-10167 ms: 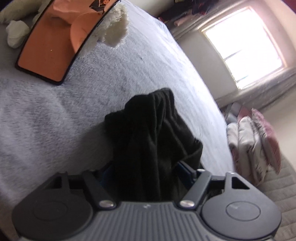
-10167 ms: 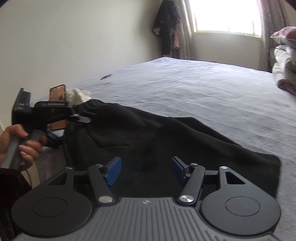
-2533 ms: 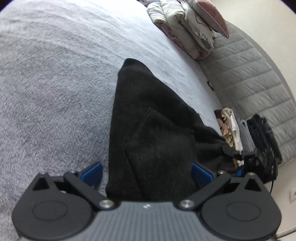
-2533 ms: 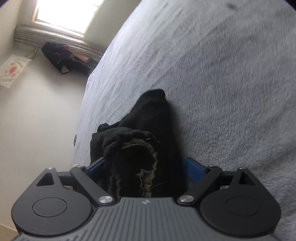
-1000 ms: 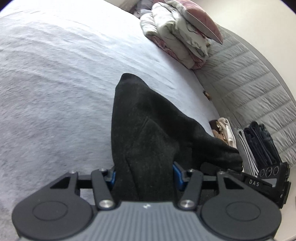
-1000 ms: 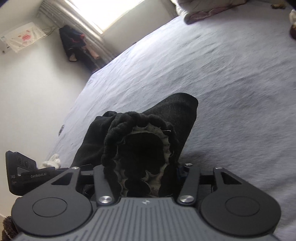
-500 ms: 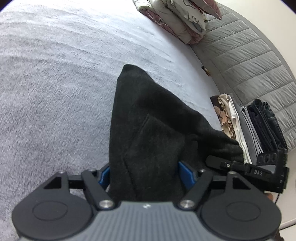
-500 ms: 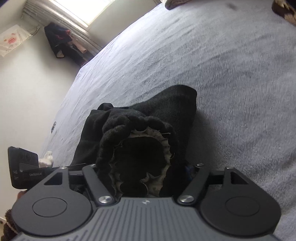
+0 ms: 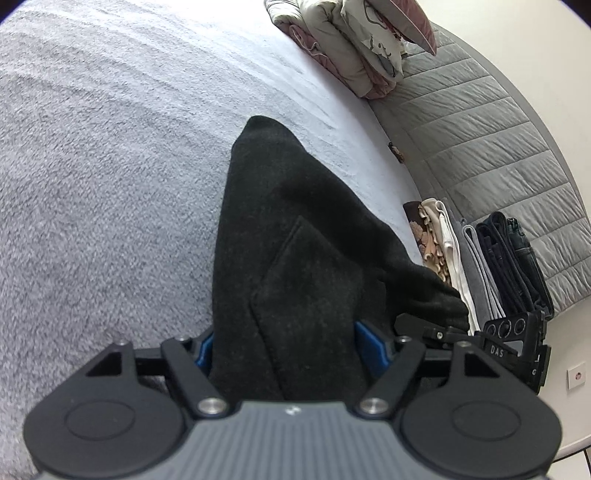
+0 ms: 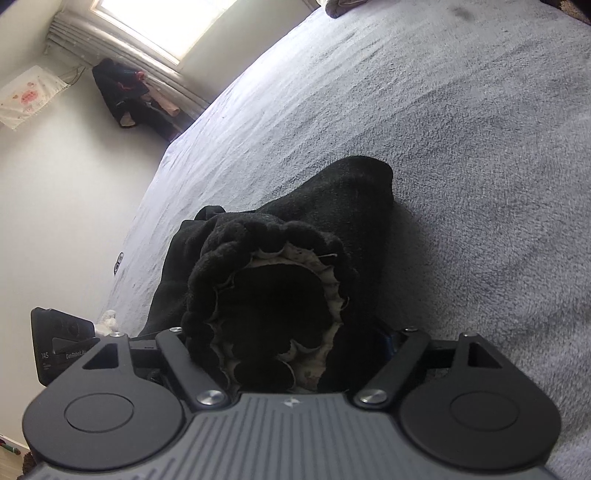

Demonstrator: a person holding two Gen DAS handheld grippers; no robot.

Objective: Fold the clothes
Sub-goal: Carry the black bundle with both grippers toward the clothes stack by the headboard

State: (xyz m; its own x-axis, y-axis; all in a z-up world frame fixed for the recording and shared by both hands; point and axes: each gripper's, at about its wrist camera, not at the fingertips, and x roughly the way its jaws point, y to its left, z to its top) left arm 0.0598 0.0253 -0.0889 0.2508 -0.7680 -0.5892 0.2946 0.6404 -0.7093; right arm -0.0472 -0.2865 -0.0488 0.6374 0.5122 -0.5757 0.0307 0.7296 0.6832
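Observation:
A black fleece garment lies folded in a long strip on the grey bed. My left gripper sits low at its near end with the jaws spread. The cloth lies loosely between the blue pads and is not pinched. In the right wrist view the bunched elastic waistband, with its pale lining, fills the gap of my right gripper. Its jaws are opening, and the left pad is hidden by cloth. Each gripper shows at the edge of the other's view, the right gripper and the left gripper.
Folded clothes stand in a row against the quilted grey headboard. Rolled bedding lies at the far corner. A window and hanging dark clothes are beyond the bed's far edge. A small white object lies near the left gripper.
Both grippers have sunk toward the bed. Their jaws have spread from a tight pinch on the black garment to a wide gap, and the cloth now rests on the bed.

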